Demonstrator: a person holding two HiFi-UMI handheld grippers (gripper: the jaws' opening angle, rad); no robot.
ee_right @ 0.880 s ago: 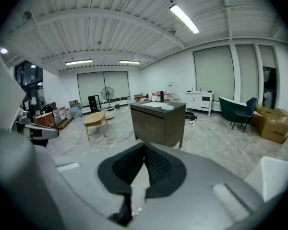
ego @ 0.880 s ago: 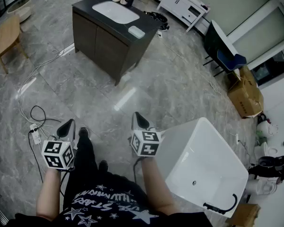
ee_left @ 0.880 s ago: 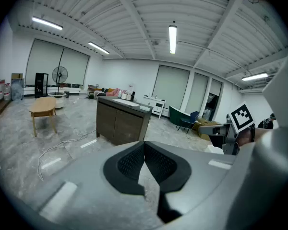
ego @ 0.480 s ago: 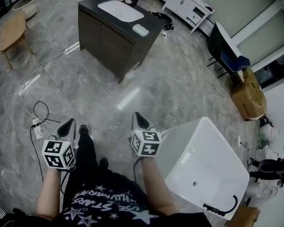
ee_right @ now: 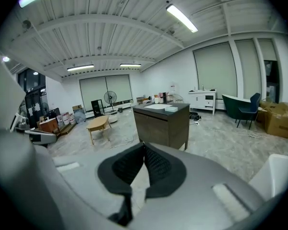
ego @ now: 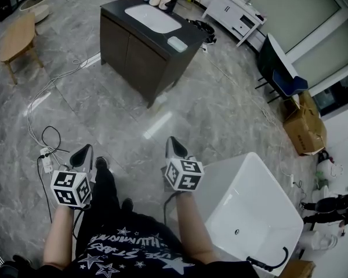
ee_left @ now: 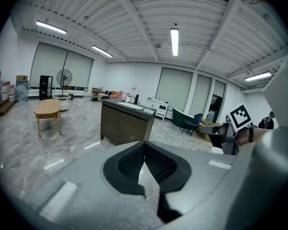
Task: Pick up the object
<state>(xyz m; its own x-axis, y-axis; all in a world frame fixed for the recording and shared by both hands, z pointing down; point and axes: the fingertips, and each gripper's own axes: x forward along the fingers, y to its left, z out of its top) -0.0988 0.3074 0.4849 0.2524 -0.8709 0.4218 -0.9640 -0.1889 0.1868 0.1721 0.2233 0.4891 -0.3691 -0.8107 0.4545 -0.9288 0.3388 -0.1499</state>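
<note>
Above grey floor (ego: 220,97), left tongs (ego: 81,154) and right tongs (ego: 173,146) both clenched empty, sink cabinet (ego: 142,48) well apart.

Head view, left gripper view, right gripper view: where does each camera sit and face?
Head view: on the person's head, facing steeply down at the floor; shows forearms, legs, left gripper, right gripper.
Left gripper view: on the left gripper, facing along its shut jaws toward the cabinet.
Right gripper view: on the right gripper, same aim, jaws shut.
Shared: all three show the cabinet.
</note>
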